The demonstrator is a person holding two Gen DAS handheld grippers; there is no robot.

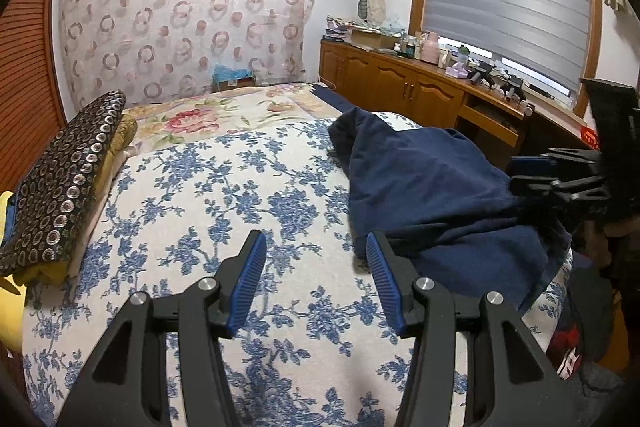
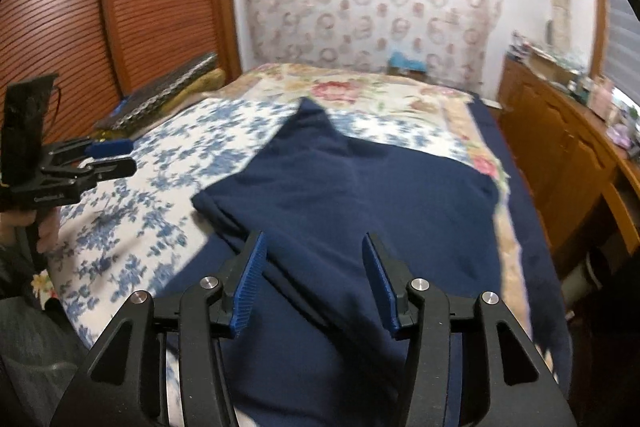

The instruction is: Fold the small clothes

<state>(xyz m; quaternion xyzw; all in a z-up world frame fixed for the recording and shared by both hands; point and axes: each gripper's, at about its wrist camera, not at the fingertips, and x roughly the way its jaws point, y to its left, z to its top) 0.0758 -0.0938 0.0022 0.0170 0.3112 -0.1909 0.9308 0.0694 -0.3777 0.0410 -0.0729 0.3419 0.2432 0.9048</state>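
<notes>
Two hand-held grippers were in front of me above the bed [image 1: 180,195]. The left hand-held gripper [image 1: 316,279] stood with its jaws apart and nothing between them, only the blue flowered bedspread [image 2: 160,155] below. The right hand-held gripper [image 2: 312,283] also had its jaws apart; the dark blue garment [image 2: 352,195] lay under them, but the pads did not press on it. This garment was spread on the right part of the bed, partly folded, with one pointed corner toward the far wall. In the left wrist view it lay just beside the left gripper's right finger.

At the left edge of the bed I saw a stack of folded fabrics [image 1: 64,187], the top one dark with small rings. At the head of the bed stood a cardboard box [image 1: 234,81] with something light blue in it; I could not tell what. The counter [image 1: 420,79] under the window carried many small bottles and boxes, too small for me to name.
</notes>
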